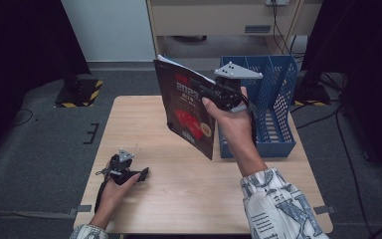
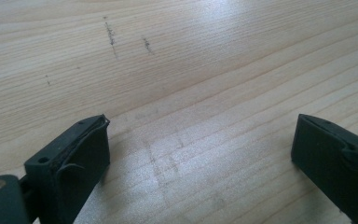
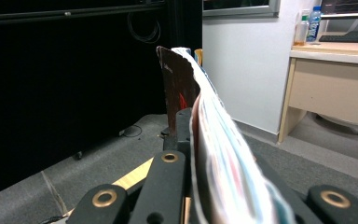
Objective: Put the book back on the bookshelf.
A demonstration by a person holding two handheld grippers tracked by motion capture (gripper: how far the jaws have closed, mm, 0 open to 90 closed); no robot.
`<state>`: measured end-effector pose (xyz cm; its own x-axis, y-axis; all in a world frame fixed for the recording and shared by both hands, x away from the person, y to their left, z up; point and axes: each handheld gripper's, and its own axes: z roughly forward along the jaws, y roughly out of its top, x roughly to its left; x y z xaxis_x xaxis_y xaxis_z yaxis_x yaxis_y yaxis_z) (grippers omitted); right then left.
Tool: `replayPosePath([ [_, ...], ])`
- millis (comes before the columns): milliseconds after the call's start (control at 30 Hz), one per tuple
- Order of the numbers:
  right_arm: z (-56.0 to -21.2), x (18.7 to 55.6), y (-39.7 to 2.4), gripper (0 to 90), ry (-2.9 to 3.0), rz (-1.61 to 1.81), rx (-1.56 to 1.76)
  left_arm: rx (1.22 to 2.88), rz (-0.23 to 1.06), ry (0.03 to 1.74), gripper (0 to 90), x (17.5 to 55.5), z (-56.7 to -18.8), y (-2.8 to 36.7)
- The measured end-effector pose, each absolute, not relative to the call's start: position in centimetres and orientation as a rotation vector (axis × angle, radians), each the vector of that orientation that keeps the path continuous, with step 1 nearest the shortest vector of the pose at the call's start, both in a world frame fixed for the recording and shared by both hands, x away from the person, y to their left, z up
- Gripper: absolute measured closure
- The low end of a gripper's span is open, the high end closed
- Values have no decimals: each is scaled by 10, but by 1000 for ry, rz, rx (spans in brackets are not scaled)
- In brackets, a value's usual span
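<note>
A thin book with a dark cover and red print [image 1: 186, 107] hangs upright in the air over the middle of the wooden table [image 1: 144, 129]. My right gripper [image 1: 210, 91] is shut on its edge; in the right gripper view the book [image 3: 205, 121] runs edge-on between the jaws, pages fanned to the right. My left gripper [image 1: 142, 175] rests on the table near the front left corner, held by a hand. In the left gripper view its two black jaws stand wide apart over bare wood [image 2: 191, 93], nothing between them.
A blue plastic file rack [image 1: 273, 99] stands on the table's right side, just right of the held book. Behind the table are a pale desk [image 1: 219, 20], cables on the grey floor and dark equipment at both sides.
</note>
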<state>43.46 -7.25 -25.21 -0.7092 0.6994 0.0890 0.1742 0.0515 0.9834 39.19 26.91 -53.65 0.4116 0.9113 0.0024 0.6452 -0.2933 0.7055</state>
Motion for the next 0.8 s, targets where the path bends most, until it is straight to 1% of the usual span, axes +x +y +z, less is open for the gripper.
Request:
replayPosePath([
  [800,-238,416,-96,871,1913,1689,867,2035,549,1333,17,393,-537,267],
])
